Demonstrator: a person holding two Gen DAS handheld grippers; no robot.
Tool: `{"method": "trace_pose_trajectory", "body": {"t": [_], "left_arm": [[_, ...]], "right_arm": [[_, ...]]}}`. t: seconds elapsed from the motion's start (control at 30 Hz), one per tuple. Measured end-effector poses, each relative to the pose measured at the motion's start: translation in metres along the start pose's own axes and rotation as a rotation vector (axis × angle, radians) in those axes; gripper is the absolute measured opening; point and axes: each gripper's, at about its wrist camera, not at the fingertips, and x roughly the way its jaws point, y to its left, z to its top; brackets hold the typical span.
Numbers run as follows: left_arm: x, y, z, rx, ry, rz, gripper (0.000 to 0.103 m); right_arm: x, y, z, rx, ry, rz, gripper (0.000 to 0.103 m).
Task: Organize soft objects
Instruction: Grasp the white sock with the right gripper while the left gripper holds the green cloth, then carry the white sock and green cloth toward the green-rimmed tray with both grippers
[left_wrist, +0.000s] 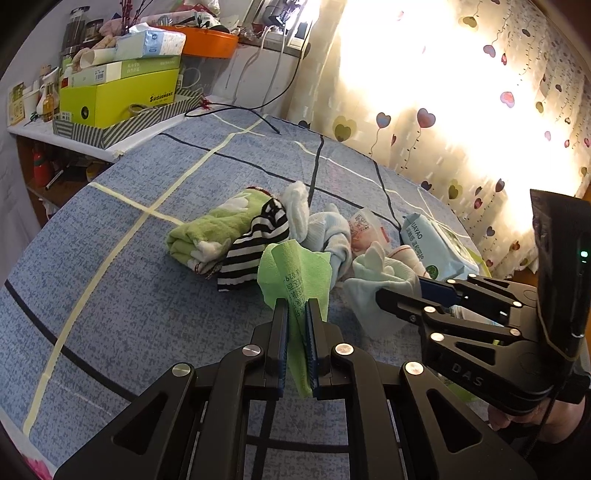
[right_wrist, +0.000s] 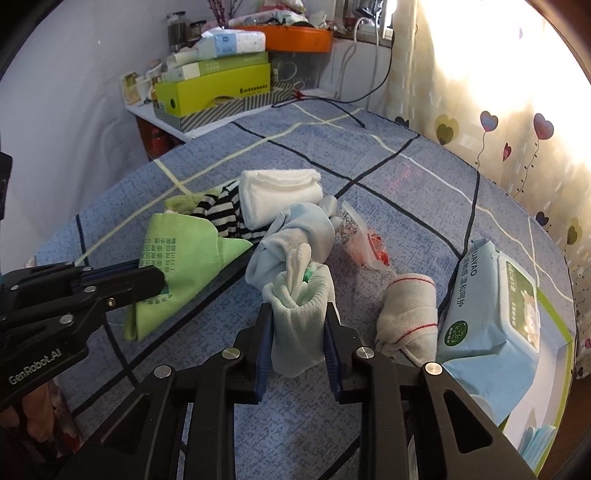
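Left wrist view
- Left gripper (left_wrist: 296, 306): its jaws are clamping together on a green cloth (left_wrist: 295, 273), which is standing up between the pads near the camera.
- Right gripper (left_wrist: 400, 291): reaching in from the right, its jaws are pinching a pale green sock (left_wrist: 373, 280).
- Bedspread (left_wrist: 147, 280): a blue checked cover is carrying the pile of soft things in the middle.
- Pile: a green towel (left_wrist: 210, 230) is lying on the left, a striped garment (left_wrist: 255, 245) just right of it, a white towel (left_wrist: 297, 206) behind.
- Striped tray (left_wrist: 122, 129): far left, it is holding a yellow box (left_wrist: 118, 98) with flatter boxes stacked on top.

Right wrist view
- Right gripper (right_wrist: 299, 332): the jaws are squeezing the pale green sock (right_wrist: 301, 314), bundled upright between them.
- Left gripper (right_wrist: 147, 280): coming in from the left, it is gripping the green cloth (right_wrist: 173, 266).
- Wipes pack (right_wrist: 491, 325): lying on the right, overhanging a green-rimmed box (right_wrist: 554, 354).
- Red-striped sock (right_wrist: 406, 314): resting between the held sock and the wipes.
- Orange bin (right_wrist: 299, 38): far, heaped with clutter.
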Motion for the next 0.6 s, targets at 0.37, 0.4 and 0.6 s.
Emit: {"method": "trace_pose_trajectory", "body": {"t": [0.37, 0.4, 0.6], "left_arm": [[-0.008, -0.03, 0.004, 0.049, -0.02, -0.009, 0.009], [-0.008, -0.034, 0.004, 0.057, -0.022, -0.011, 0.009], [-0.01, -0.056, 0.008, 0.094, -0.03, -0.022, 0.009]], "right_arm": [[-0.046, -0.01, -0.015, 0.047, -0.107, 0.02, 0.024], [-0.051, -0.013, -0.017, 0.054, -0.119, 0.021, 0.024], [-0.074, -0.025, -0.024, 0.084, -0.169, 0.017, 0.024]]}}
